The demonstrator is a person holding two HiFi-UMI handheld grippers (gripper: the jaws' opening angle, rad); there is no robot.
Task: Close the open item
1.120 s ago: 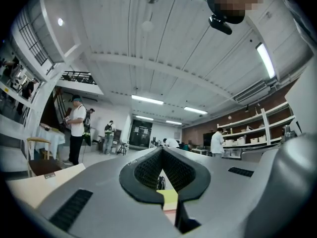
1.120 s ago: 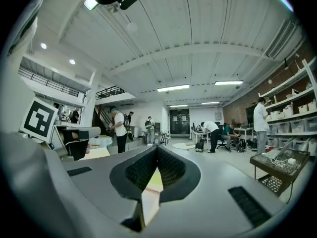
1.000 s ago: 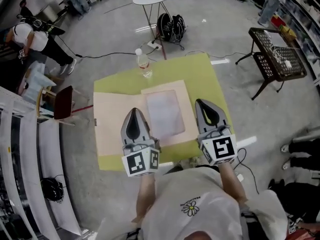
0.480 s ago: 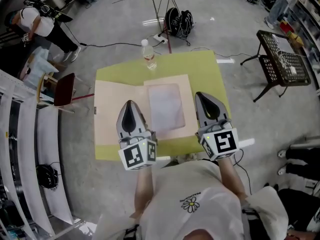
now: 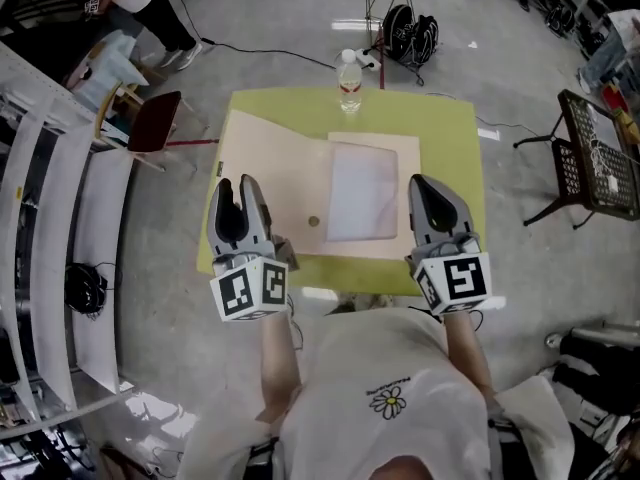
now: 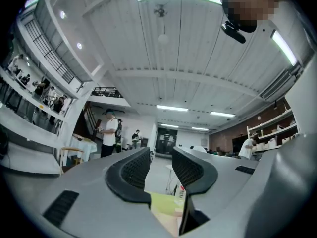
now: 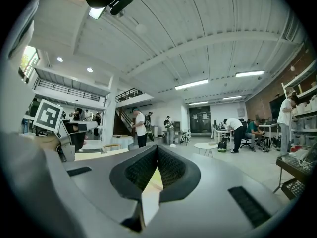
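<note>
Now that our left gripper (image 5: 236,186) has swung to the left flap of the folder (image 5: 275,163), open on the table (image 5: 450,138), its empty fingers have just been opening, probably to lift it; our right gripper (image 5: 432,193) keeps its fingers pressed together.

White T-shirt (image 5: 400,358) on the person, short sleeves, with a small daisy print (image 5: 388,401), yellow at its centre, on the front. The left gripper (image 5: 236,186) has a smooth grey shell with a dark teardrop recess on top, and the right gripper (image 5: 427,182) matches it. Each carries a white cube with black square markers: left cube (image 5: 250,290), right cube (image 5: 455,280). Seen close, the pads (image 6: 131,170) are black and finely ribbed.
</note>
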